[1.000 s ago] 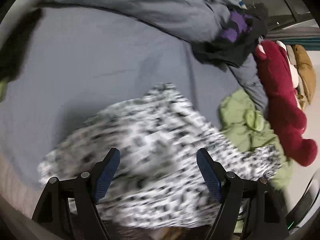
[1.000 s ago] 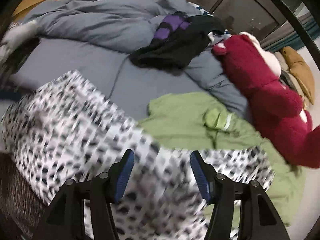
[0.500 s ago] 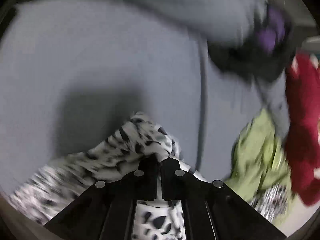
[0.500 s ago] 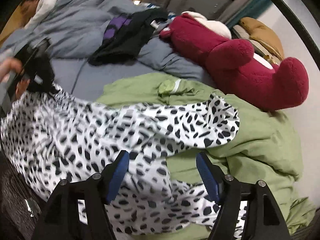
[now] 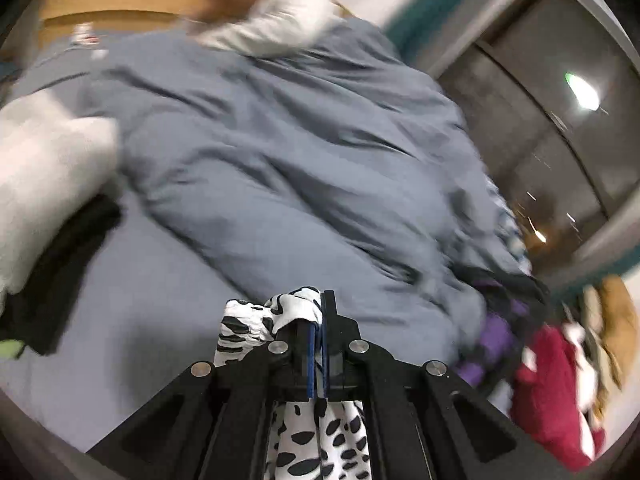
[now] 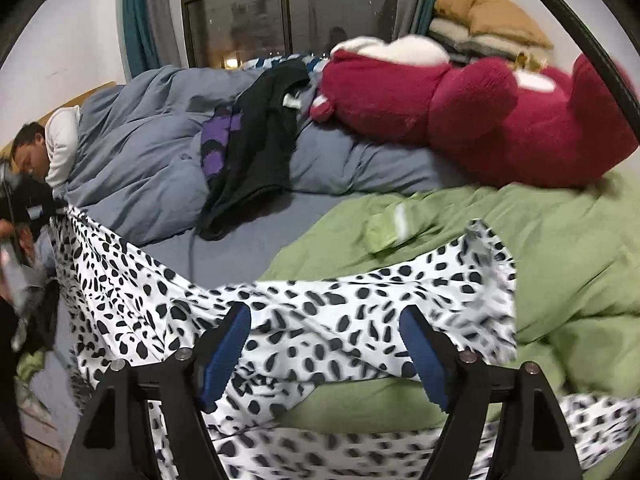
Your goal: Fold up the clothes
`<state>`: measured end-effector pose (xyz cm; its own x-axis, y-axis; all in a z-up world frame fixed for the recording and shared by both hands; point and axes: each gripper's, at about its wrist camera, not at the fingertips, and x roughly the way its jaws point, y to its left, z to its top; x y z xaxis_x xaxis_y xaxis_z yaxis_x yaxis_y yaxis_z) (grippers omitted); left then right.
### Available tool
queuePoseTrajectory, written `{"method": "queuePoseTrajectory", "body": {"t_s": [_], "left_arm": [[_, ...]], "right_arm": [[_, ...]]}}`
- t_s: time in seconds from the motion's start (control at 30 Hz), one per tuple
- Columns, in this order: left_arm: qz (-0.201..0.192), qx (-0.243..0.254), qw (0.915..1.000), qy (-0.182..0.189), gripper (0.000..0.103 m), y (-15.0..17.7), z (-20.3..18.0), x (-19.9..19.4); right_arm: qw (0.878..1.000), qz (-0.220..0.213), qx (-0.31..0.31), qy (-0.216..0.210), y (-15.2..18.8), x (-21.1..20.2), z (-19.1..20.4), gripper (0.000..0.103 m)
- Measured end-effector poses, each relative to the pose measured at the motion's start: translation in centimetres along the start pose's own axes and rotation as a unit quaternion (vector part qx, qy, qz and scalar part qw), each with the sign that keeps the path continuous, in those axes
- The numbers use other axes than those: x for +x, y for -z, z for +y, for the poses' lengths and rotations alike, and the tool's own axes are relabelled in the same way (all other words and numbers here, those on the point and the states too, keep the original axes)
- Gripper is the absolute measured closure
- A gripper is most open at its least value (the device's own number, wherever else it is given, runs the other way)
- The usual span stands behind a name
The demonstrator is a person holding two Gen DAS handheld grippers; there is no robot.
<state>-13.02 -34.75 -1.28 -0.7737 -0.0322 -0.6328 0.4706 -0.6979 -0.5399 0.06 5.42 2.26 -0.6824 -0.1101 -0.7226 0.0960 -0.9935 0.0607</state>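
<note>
Two grippers work one spotted garment (image 6: 320, 312) on a bed: my left gripper (image 5: 318, 320) has its jaws pressed together on a bunched edge of the black-and-white cloth, a fold of it poking up beside the blue pads (image 5: 316, 356) and the rest hanging below the tool. My right gripper (image 6: 324, 344) has its jaws spread wide with nothing between them, poised just above the same fabric, which stretches from the raised corner at far left of the right wrist view, where my left tool (image 6: 24, 200) grips it, across to a ragged end lying on a green garment (image 6: 560, 248). The spotted cloth sags in the middle over the grey bedsheet (image 6: 248, 248) and drapes over the green piece at the near edge of the bed. Behind it lies a rumpled grey duvet (image 6: 140, 152) with a person in a white top (image 6: 60, 140) tucked under it at the headboard end. A black and purple garment (image 6: 256, 140) is slung over the duvet, and a large red plush toy (image 6: 480, 120) rests beside it, partly against the green fabric. Folded tan and grey items (image 6: 480, 20) are stacked near the window (image 6: 288, 12). The left wrist view is blurred, showing mostly duvet and a white bundle (image 5: 48, 168) at its left
</note>
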Motion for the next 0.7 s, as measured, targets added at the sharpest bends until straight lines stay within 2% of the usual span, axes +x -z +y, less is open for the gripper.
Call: {"method": "queuePoseTrajectory", "body": {"t_s": [0.13, 0.23, 0.3, 0.37, 0.47, 0.53, 0.6, 0.63, 0.67, 0.7], "left_arm": [[-0.017, -0.039, 0.9980, -0.047, 0.101, -0.1, 4.3, 0.4], [-0.020, -0.064, 0.9963, -0.053, 0.101, -1.4, 7.6, -0.2], [-0.028, -0.070, 0.9945, -0.072, 0.101, -2.0, 8.7, -0.2], [-0.009, -0.056, 0.9928, -0.106, 0.101, -2.7, 9.6, 0.3], [0.057, -0.037, 0.9892, -0.130, 0.101, -2.2, 9.9, 3.1], [0.086, -0.015, 0.9857, -0.144, 0.101, -1.8, 9.7, 4.6], [0.109, 0.005, 0.9824, -0.152, 0.101, -1.7, 9.4, 5.8], [0.114, 0.016, 0.9813, -0.154, 0.101, -1.7, 9.3, 6.1], [0.119, 0.026, 0.9805, -0.154, 0.101, -2.0, 9.1, 6.3], [0.125, 0.037, 0.9795, -0.154, 0.101, -2.2, 8.9, 6.6]], "right_arm": [[0.998, 0.036, -0.013, -0.040, 1.6, 2.1, 2.4, 0.023], [0.995, 0.068, -0.029, -0.064, 2.9, 3.8, 4.2, 0.023], [0.992, 0.090, -0.032, -0.083, 3.6, 5.0, 5.3, 0.023], [0.988, 0.110, -0.019, -0.107, 3.9, 6.2, 5.9, 0.022], [0.980, 0.136, -0.013, -0.147, 3.8, 8.5, 7.5, 0.023], [0.973, 0.160, -0.034, -0.162, 3.3, 10.3, 9.0, 0.024], [0.969, 0.175, -0.073, -0.157, 2.9, 11.4, 10.7, 0.024], [0.970, 0.169, -0.102, -0.145, 2.9, 11.6, 11.5, 0.032], [0.970, 0.158, -0.132, -0.131, 2.9, 11.8, 12.3, 0.064], [0.969, 0.151, -0.155, -0.119, 2.8, 12.0, 12.7, 0.089]]}}
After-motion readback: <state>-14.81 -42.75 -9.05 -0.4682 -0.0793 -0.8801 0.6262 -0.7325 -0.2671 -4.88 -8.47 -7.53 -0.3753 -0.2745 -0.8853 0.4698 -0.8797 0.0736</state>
